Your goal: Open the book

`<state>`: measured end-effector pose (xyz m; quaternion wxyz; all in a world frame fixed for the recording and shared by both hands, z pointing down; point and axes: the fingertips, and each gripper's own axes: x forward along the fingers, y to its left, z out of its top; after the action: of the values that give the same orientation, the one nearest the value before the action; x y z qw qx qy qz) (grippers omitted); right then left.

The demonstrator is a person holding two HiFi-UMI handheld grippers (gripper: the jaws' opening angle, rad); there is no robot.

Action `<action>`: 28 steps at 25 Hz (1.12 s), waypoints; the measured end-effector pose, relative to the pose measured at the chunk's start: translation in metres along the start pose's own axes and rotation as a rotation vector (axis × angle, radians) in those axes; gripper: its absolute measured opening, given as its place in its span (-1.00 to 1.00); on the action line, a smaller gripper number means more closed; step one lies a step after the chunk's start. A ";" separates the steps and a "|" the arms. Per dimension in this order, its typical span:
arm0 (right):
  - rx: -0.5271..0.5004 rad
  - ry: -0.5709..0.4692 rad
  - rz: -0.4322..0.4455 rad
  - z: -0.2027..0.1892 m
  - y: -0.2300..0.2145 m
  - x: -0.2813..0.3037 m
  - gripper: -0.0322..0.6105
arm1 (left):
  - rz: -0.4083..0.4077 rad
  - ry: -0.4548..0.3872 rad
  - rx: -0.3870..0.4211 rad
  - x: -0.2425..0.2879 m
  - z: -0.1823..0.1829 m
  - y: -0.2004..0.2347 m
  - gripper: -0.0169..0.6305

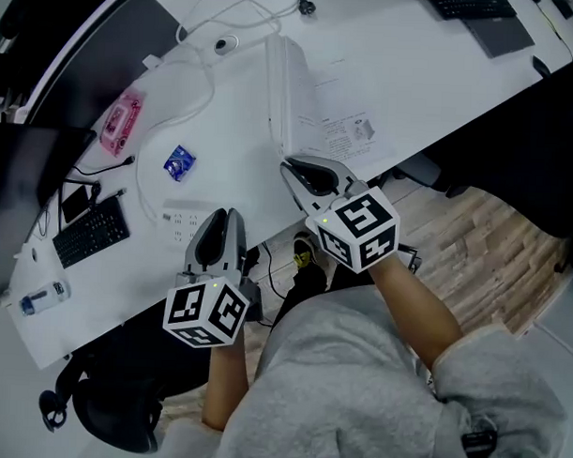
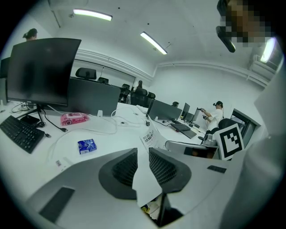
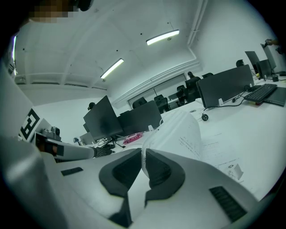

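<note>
Book: the white book (image 1: 343,99) lies on the white desk (image 1: 433,59), near the front edge and just ahead of the right gripper (image 1: 303,172). It is already partly open.
Cover: the cover (image 3: 178,129) is lifted from the printed page under it and curves upward. Its lower edge goes down between the right jaws.
Right gripper: it is at the near edge of the book. Its jaws are together on the cover, with only this thin sheet between the pads.
Left gripper: the left gripper (image 1: 221,229) hangs over the front edge of the desk, to the left of the book and not touching it. Its jaws stand apart and hold nothing — between them only the desk surface is seen.
Other things on the desk: a small blue packet (image 1: 179,161), a pink pack (image 1: 121,122) and a black keyboard (image 1: 91,231) — all are to the left of the book and well apart from it.
Monitor: a large dark monitor (image 2: 42,71) stands at the left end of the desk, behind the keyboard.
Person: both forearms come out of a grey garment (image 1: 356,395) at the front edge of the desk.
</note>
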<state>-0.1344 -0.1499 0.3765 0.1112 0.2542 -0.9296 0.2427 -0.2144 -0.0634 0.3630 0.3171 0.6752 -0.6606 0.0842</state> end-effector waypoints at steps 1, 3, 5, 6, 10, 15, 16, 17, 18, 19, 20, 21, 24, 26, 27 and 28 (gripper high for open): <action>0.002 -0.001 -0.004 -0.001 0.001 0.002 -0.75 | -0.001 0.002 0.000 -0.002 -0.002 0.001 -0.68; 0.006 -0.006 -0.007 -0.004 0.006 0.005 -0.75 | -0.004 0.012 0.002 -0.006 -0.007 0.003 -0.68; 0.010 -0.009 -0.005 -0.008 0.013 0.011 -0.75 | -0.003 0.021 0.009 -0.011 -0.010 0.007 -0.69; 0.012 -0.009 -0.001 -0.010 0.017 0.014 -0.75 | -0.003 0.024 0.012 -0.014 -0.012 0.009 -0.69; -0.012 0.008 0.017 -0.026 0.037 0.026 -0.76 | -0.003 0.017 0.007 -0.024 -0.013 0.011 -0.69; -0.009 0.057 0.015 -0.057 0.049 0.041 -0.76 | -0.011 -0.023 0.038 -0.028 -0.002 0.002 -0.69; 0.002 0.068 0.011 -0.064 0.050 0.043 -0.76 | -0.017 -0.027 0.052 -0.029 0.000 -0.001 -0.69; 0.010 0.082 0.007 -0.071 0.050 0.046 -0.76 | -0.022 -0.031 0.066 -0.029 0.001 -0.004 -0.69; 0.014 0.098 0.003 -0.077 0.050 0.050 -0.76 | -0.026 -0.036 0.078 -0.030 0.003 -0.006 -0.69; 0.012 0.118 0.000 -0.084 0.050 0.055 -0.76 | -0.031 -0.040 0.085 -0.031 0.004 -0.007 -0.69; 0.011 0.141 -0.002 -0.091 0.050 0.059 -0.75 | -0.035 -0.043 0.089 -0.032 0.005 -0.008 -0.69; 0.017 0.164 -0.001 -0.099 0.051 0.064 -0.75 | -0.037 -0.045 0.091 -0.034 0.006 -0.008 -0.69; 0.083 0.238 0.025 -0.125 0.054 0.073 -0.75 | -0.035 -0.057 0.090 -0.040 0.010 -0.004 -0.69; 0.126 0.267 0.045 -0.137 0.058 0.074 -0.72 | -0.035 -0.076 0.092 -0.044 0.015 -0.003 -0.69; 0.139 0.269 0.057 -0.140 0.060 0.073 -0.71 | -0.037 -0.085 0.093 -0.046 0.018 -0.003 -0.69; 0.149 0.268 0.071 -0.141 0.064 0.070 -0.70 | -0.040 -0.095 0.093 -0.048 0.020 -0.003 -0.69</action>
<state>-0.2159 -0.0593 0.4956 0.2066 0.1941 -0.8942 0.3466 -0.2235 -0.0336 0.3209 0.2555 0.7055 -0.6566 0.0764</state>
